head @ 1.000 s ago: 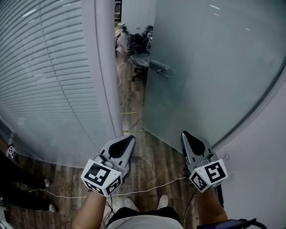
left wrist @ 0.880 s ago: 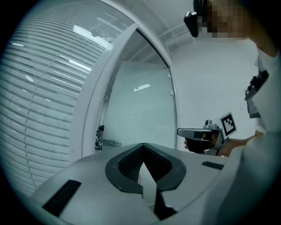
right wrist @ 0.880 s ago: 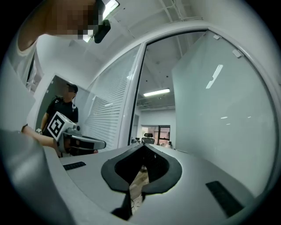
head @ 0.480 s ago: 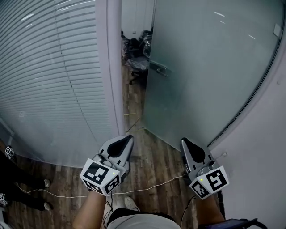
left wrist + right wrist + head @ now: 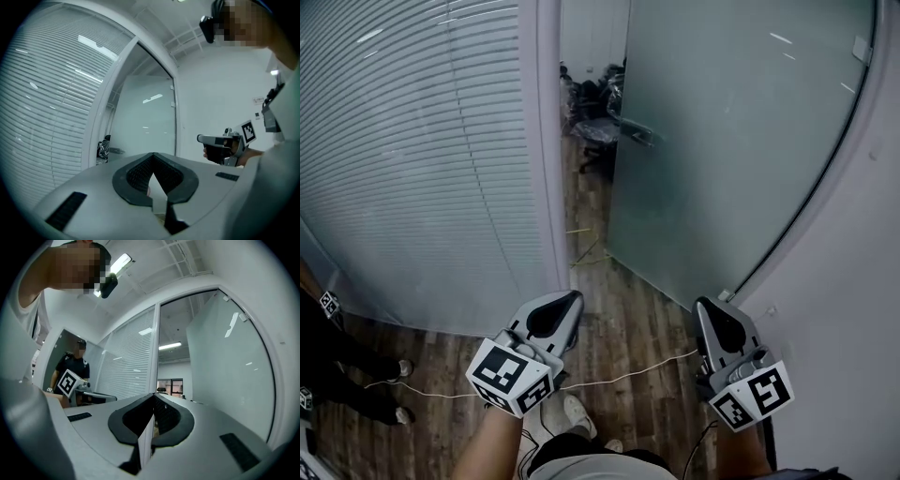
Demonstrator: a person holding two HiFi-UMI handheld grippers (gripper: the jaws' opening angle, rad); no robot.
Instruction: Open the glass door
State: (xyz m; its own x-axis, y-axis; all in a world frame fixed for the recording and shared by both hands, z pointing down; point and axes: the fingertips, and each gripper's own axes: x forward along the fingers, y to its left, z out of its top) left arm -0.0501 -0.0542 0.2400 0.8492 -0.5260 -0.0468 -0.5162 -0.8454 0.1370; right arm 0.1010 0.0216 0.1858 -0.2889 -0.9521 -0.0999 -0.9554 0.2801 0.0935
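The frosted glass door (image 5: 722, 141) stands swung inward, with its metal handle (image 5: 636, 128) on the near edge and a gap beside the white frame post (image 5: 548, 141). My left gripper (image 5: 572, 298) is shut and empty, held level and aimed at the doorway, well short of the door. My right gripper (image 5: 705, 305) is also shut and empty, in front of the glass near its lower corner and apart from it. The left gripper view shows the door (image 5: 145, 117) beyond the closed left gripper (image 5: 152, 168). In the right gripper view the glass (image 5: 225, 362) is on the right of the right gripper (image 5: 153, 404).
A wall of white blinds (image 5: 412, 159) fills the left. A white wall (image 5: 844, 309) is at the right. A thin white cable (image 5: 619, 375) crosses the wood floor. An office chair and dark bags (image 5: 595, 103) stand beyond the doorway. Another person (image 5: 328, 356) stands at the left.
The person has stepped forward, one shoe now showing ahead. Both grippers have travelled along, still shut; the right one sits lower and further right in the head view.
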